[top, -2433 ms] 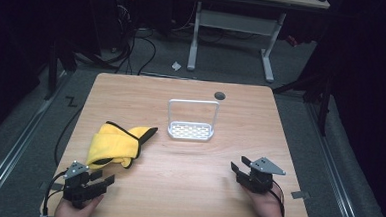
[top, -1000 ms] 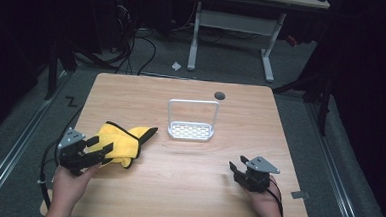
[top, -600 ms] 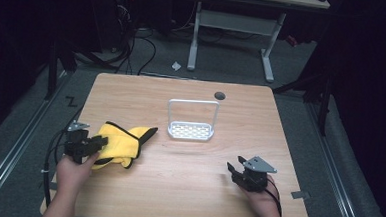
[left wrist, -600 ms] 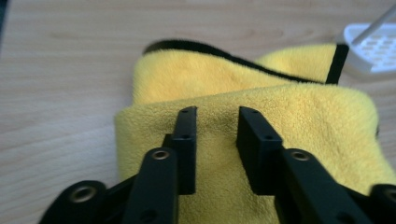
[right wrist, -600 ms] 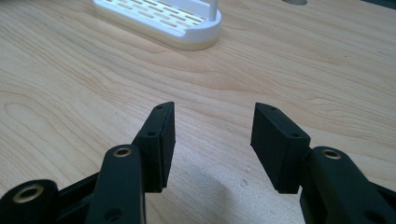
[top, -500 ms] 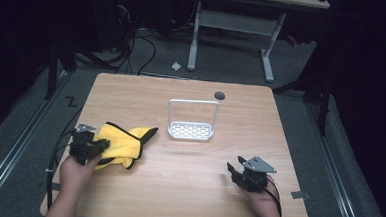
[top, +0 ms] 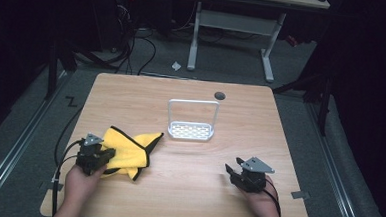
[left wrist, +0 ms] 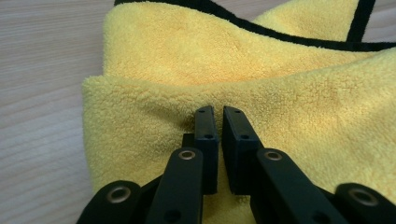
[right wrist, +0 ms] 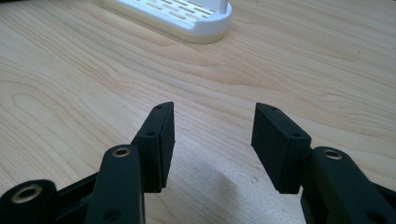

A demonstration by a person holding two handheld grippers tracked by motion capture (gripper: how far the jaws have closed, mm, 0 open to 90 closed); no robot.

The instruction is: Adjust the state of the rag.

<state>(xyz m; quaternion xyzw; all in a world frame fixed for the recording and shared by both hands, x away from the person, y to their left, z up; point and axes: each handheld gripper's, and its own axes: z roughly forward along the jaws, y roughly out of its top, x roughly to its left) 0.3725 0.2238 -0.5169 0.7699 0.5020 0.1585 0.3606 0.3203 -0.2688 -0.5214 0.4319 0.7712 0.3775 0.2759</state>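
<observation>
A yellow cloth (top: 128, 150) with a black border lies crumpled on the left part of the wooden table (top: 131, 95). My left gripper (top: 108, 155) sits at the cloth's left edge. In the left gripper view its jaws have just been closing and now stand almost together, my left gripper (left wrist: 218, 112) pinching a small fold of the yellow cloth (left wrist: 280, 88). My right gripper (top: 233, 170) rests near the table's front right, apart from the cloth. Seen from its own camera, my right gripper (right wrist: 212, 121) is open over bare wood with nothing between its jaws.
A small white rack (top: 192, 131) with a wire hoop stands at the table's middle, and its white rack (right wrist: 187, 21) base lies ahead of the right jaws. A dark round grommet (top: 219, 95) sits behind it. Cables and desk legs lie on the floor beyond.
My left gripper came forward from the table's front edge onto the cloth's left side, lowered, and its jaws closed on the fabric. The right gripper stayed where it was.
</observation>
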